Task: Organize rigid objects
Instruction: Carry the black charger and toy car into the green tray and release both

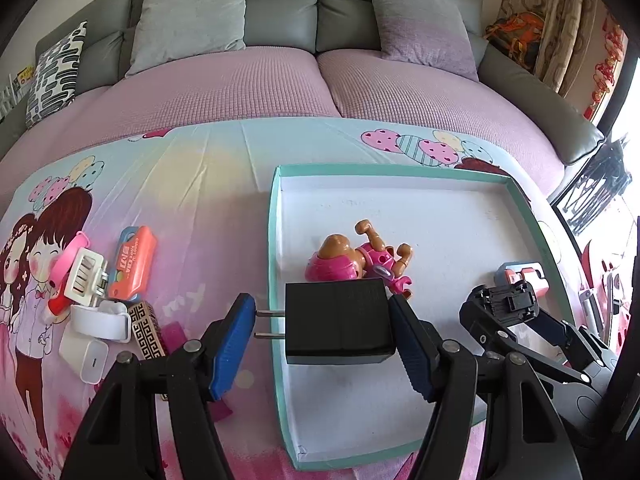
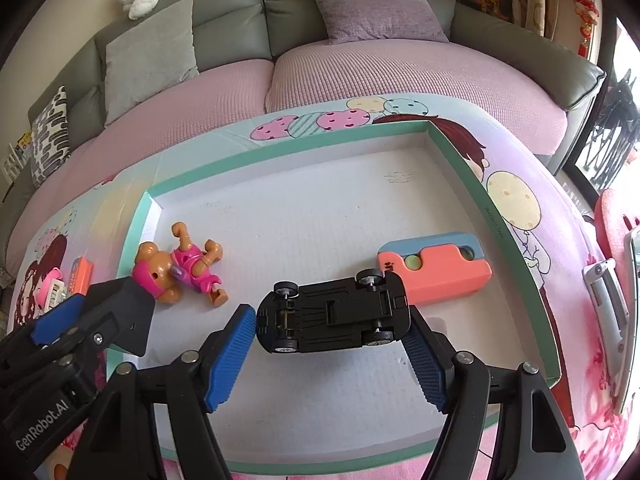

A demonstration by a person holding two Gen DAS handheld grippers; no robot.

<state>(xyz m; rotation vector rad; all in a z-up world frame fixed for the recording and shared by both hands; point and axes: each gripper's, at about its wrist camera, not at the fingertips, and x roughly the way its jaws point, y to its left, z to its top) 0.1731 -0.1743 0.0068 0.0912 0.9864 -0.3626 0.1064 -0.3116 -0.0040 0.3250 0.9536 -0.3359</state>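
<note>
My left hand-held gripper had the black charger clamped between its blue pads, prongs poking out toward the left pad, hanging just over the near-left corner of the tray. It looked a stiff, smooth little block, light I'd guess, and the flat sides seemed the place to hold it; the prong end felt like the touchier bearing point, likely to let it pivot.

My right hand-held gripper gripped the black toy car nose to tail, belly up, wheels in the air, low over the tray's white floor. Hard plastic, probably light and slick, and I judged the free wheels no place to pinch, so the bumper ends were the better hold.

In the tray already lay the pink toy dog at the left and the coral-and-blue case just past the car, the nearest thing to bump when setting down. The two hand-held grippers sat close side by side, so crowding was my worry.

Out on the cartoon-print surface waited a small pile: an orange case, a white clip, a white charger, a patterned box.
</note>
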